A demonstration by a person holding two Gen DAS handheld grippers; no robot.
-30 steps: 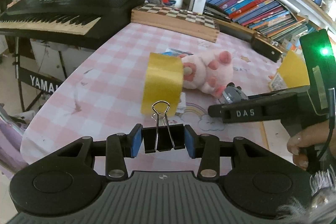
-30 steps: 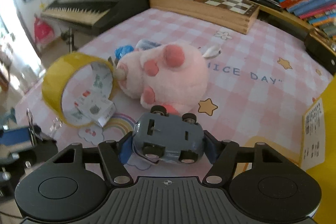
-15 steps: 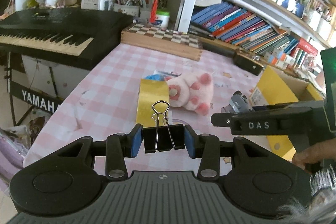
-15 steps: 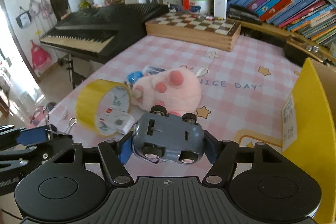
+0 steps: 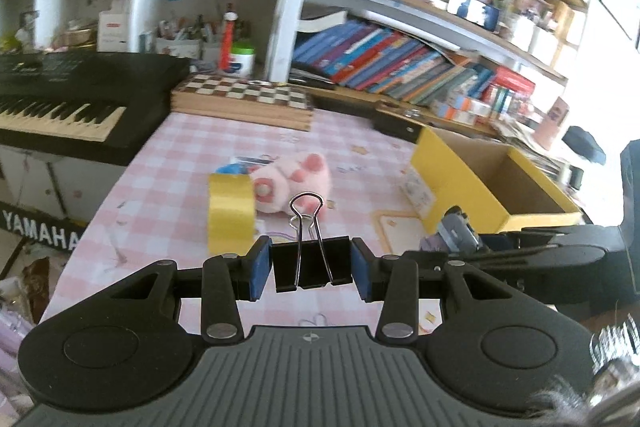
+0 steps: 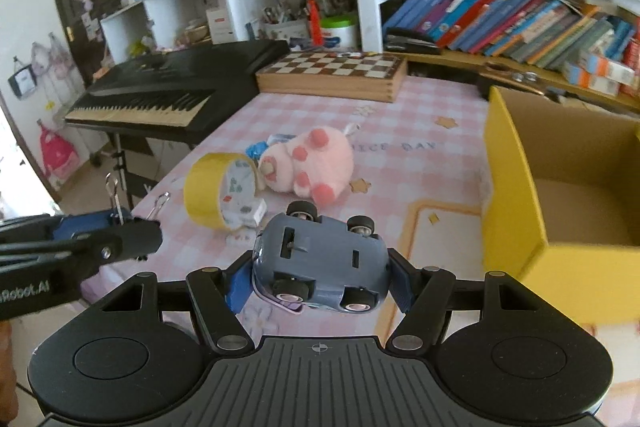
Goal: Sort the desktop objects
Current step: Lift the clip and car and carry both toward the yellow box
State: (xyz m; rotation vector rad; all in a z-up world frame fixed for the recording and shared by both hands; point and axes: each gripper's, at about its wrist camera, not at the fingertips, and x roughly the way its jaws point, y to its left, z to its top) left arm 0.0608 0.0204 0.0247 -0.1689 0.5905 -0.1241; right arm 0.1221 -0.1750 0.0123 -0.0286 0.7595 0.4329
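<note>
The left gripper (image 5: 312, 273) has its blue pads closed narrowly on a black binder clip (image 5: 313, 264), whose wire handles stand upright between the fingers, and it is held above the near edge of the pink checked tablecloth (image 5: 168, 163). The right gripper (image 6: 318, 277) has its jaws about half spread and clamped on the sides of a grey-blue toy car (image 6: 320, 265), which lies turned over with its wheels and underside facing the camera, lifted clear of the table. On the cloth beyond, a roll of yellow tape (image 6: 218, 189) stands on edge, touching a pink plush toy (image 6: 310, 165) lying on its side. To the right sits an open yellow cardboard box (image 6: 516, 195), its brown inside showing. At the far end of the table lies a wooden chessboard box (image 6: 332, 75), with a black electronic keyboard (image 6: 168, 87) on a stand to the left
</note>
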